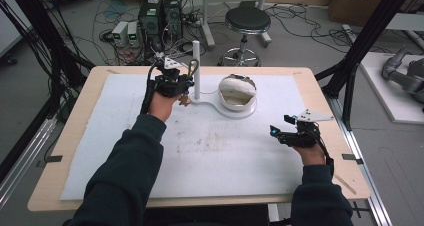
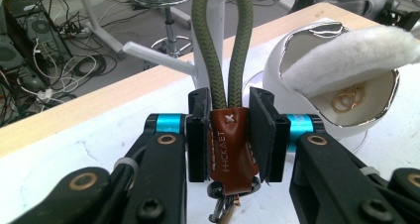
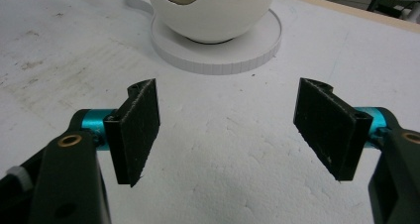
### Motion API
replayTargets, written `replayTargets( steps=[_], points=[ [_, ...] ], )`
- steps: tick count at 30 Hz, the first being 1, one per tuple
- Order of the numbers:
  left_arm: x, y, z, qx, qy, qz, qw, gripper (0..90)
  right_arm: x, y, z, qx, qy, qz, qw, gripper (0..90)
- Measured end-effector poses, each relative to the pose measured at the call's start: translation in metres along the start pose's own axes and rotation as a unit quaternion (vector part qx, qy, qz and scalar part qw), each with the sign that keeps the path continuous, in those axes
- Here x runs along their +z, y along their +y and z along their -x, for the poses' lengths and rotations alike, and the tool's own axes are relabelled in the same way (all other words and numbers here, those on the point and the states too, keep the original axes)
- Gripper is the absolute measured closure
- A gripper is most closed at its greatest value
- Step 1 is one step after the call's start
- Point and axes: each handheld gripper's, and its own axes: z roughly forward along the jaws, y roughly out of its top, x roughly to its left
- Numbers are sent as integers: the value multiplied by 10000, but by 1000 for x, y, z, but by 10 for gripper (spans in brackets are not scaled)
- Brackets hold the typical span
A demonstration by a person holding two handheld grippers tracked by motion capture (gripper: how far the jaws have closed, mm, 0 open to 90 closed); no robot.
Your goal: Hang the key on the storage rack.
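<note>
Leather-tabbed keychain [image 2: 233,149] pinched by raised left gripper [image 2: 230,135]; right gripper [image 3: 228,130] gapes.

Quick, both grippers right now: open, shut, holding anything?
Left gripper: shut on the keychain's brown leather tab.
Right gripper: open, holding nothing.

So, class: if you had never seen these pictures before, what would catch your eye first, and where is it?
Probably the left gripper, at the far side of the table, shut on a key strap with a brown leather tab and a green cord loop. Just right of it stands a white egg-shaped bowl on a round base, with gold rings inside. The right gripper hangs open nearer the person.
</note>
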Motion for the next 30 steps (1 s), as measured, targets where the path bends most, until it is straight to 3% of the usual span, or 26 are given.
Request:
replayTargets(
  steps=[2,5,10,14,17,20,24,30],
  points=[
    [1,-4,-3,-152,-125,76,9998,691,0,-1,0,13,-5,0,10000,263],
    [0,-10,-8,-204,-241,90,9995,656,0,-1,1,17,-20,-1,10000,263],
    [-5,-25,-18,-428,-442,148,9980,483,0,-1,0,11,-10,5,10000,263],
    [-17,-38,-25,-580,-521,369,9963,394,0,-1,-1,0,-15,-14,10000,263],
    [-27,-50,-30,-592,-458,504,9959,273,0,-1,-1,1,-17,-12,10000,263],
    [-37,-62,-37,-605,-490,626,9950,207,1,-1,-2,-15,-16,-6,10000,263],
    [-55,-77,-41,-503,-607,880,9930,205,1,-1,-4,-34,10,-15,10000,262],
    [-81,-102,-40,-217,-515,1104,9923,205,4,-2,-6,-5,77,-93,9999,215]
  ],
)
